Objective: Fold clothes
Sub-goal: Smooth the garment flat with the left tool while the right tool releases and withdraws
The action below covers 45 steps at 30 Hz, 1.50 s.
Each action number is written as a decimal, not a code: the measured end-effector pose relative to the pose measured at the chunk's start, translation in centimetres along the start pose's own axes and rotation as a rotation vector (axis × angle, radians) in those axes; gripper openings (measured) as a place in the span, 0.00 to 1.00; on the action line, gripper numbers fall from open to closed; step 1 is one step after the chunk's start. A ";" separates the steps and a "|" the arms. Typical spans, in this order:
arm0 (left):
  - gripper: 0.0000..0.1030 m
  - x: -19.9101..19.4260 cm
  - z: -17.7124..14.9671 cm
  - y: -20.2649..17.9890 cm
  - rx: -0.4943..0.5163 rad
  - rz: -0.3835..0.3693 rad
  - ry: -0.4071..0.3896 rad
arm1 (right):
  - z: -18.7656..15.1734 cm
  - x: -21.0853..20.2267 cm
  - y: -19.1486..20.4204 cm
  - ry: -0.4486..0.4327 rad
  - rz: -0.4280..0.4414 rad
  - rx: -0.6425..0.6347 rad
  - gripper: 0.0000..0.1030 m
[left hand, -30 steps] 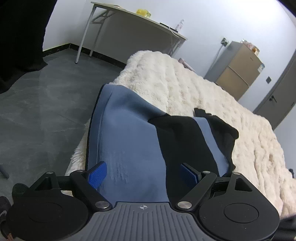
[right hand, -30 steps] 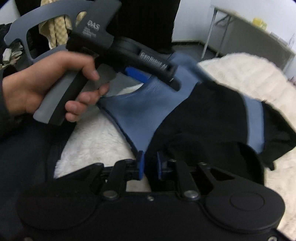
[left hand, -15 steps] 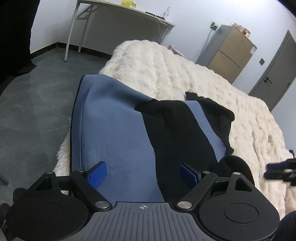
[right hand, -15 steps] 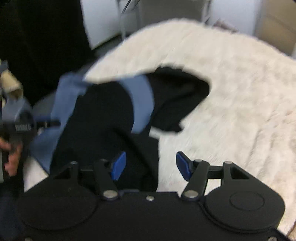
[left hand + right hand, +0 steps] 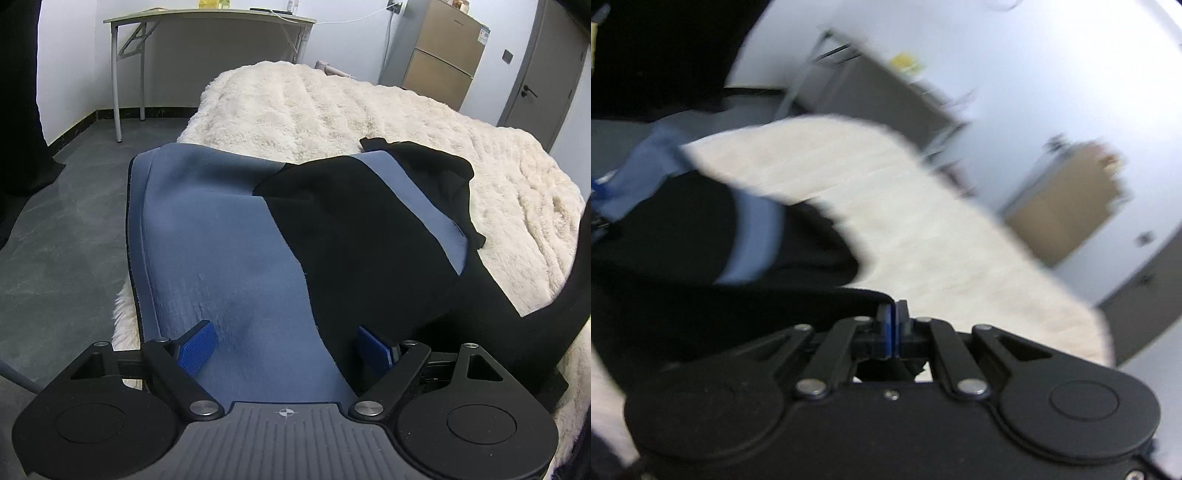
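Note:
A blue and black garment [image 5: 258,236] lies on the near corner of a cream fluffy bed cover [image 5: 369,110], its blue part toward the floor side and its black part toward the bed's middle. My left gripper [image 5: 284,347] is open, its blue pads resting just over the garment's near edge, one over blue cloth, one over black. In the blurred right wrist view my right gripper [image 5: 893,325] is shut on the black edge of the garment [image 5: 701,236], which stretches away to the left over the bed cover [image 5: 923,229].
Grey floor [image 5: 55,229] lies left of the bed. A folding table [image 5: 207,22] stands against the far wall, a brown cabinet [image 5: 443,55] and a grey door [image 5: 535,74] at the back right. A dark curved shape [image 5: 576,266] crosses the right edge.
My right gripper opened, moved along the black side and has shut on the garment's black edge, swinging toward the room. My left gripper stayed open and turned to face down the bed.

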State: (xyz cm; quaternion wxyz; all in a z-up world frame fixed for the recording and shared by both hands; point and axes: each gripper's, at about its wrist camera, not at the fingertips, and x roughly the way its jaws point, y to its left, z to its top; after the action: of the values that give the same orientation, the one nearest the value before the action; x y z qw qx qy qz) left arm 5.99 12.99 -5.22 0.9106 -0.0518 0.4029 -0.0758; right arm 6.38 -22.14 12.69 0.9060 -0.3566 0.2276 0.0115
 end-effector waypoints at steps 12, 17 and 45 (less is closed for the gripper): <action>0.78 -0.4 0.1 -0.2 0.006 -0.002 -0.011 | -16.8 7.8 -10.9 0.408 -0.370 -0.106 0.06; 0.78 -0.5 0.0 -0.5 0.016 -0.004 -0.015 | -23.9 9.0 -13.1 0.646 -0.352 -0.023 0.14; 0.78 -0.6 -0.5 -1.9 0.082 -0.016 -0.021 | -31.1 0.4 -21.2 -0.145 -0.164 1.477 0.03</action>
State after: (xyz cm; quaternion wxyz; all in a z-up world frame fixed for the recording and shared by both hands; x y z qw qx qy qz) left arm 5.05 11.17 -4.87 0.9154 -0.0183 0.3896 -0.0990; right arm -1.93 -58.27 6.11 0.9205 0.3306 0.0884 -0.1887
